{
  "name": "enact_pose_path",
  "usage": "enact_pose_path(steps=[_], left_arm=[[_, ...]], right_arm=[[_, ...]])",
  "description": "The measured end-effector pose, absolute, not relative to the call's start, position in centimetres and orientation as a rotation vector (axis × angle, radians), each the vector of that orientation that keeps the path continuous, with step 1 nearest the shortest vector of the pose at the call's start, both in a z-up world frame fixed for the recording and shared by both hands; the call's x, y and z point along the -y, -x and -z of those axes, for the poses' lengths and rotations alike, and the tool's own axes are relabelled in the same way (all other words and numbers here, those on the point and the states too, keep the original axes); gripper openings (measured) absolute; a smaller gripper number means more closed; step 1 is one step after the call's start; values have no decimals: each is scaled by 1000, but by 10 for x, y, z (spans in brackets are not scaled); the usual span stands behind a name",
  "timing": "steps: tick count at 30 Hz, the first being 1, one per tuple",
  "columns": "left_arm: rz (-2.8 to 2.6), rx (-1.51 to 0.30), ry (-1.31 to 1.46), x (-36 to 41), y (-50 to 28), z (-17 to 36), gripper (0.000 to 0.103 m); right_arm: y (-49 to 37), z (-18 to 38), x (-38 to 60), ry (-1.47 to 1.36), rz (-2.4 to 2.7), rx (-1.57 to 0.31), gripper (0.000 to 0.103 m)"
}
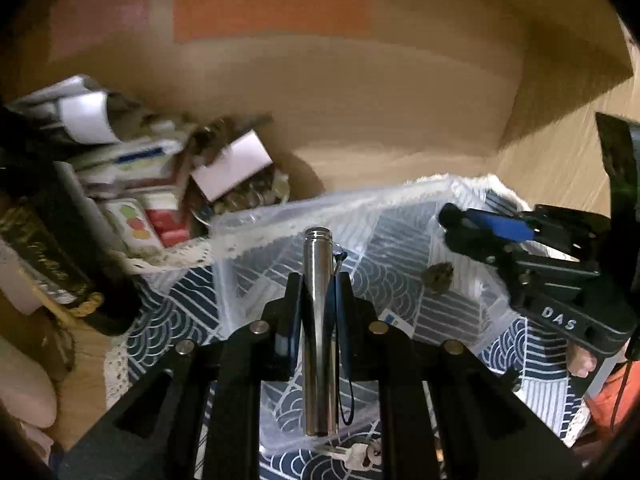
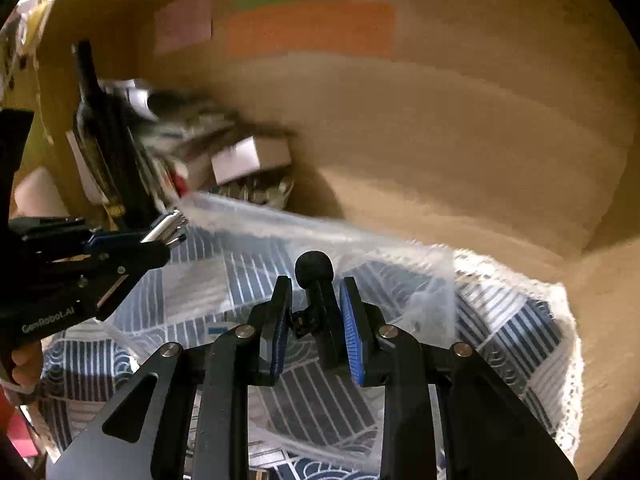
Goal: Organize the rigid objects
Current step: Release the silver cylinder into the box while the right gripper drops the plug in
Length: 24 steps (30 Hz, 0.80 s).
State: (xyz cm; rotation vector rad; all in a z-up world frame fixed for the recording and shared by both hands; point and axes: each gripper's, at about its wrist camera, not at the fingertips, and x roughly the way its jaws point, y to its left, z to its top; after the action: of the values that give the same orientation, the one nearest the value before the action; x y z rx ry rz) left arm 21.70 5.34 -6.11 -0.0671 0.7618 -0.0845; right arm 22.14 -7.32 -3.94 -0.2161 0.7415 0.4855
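Observation:
My left gripper (image 1: 318, 288) is shut on a silver metal tube (image 1: 319, 320) with a threaded top and a blue lanyard, held upright over a clear plastic box (image 1: 256, 232). In the right wrist view it (image 2: 160, 240) shows at the left with the tube (image 2: 164, 229). My right gripper (image 2: 314, 296) holds a black object with a round foam-like head (image 2: 314, 270) between its blue pads (image 2: 352, 344), above the same box (image 2: 420, 280). The right gripper (image 1: 452, 224) shows at the right of the left wrist view. A small dark lump (image 1: 438, 276) lies in the box.
The box stands on a blue-and-white patterned cloth (image 1: 180, 312) on a wooden surface. Cluttered boxes, cards and coins (image 1: 160, 184) pile at the back left beside a dark bottle (image 2: 96, 128). A cardboard wall (image 1: 360, 92) rises behind. Keys (image 1: 360, 456) lie near the front.

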Motion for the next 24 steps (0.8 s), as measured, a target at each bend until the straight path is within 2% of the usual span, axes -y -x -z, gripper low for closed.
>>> enact_pose_path(steps=[13, 18, 21, 24], left_arm=[[88, -820, 14, -39, -241, 81, 16], [94, -792, 27, -42, -227, 65, 17], [93, -775, 36, -44, -215, 55, 24], [80, -742, 27, -43, -195, 45, 36]], right_arm=[[-239, 72, 54, 274, -478, -843, 23], [-231, 58, 59, 262, -472, -809, 39], [-218, 43, 66, 250, -471, -768, 43], [-203, 31, 73, 240, -474, -736, 49]])
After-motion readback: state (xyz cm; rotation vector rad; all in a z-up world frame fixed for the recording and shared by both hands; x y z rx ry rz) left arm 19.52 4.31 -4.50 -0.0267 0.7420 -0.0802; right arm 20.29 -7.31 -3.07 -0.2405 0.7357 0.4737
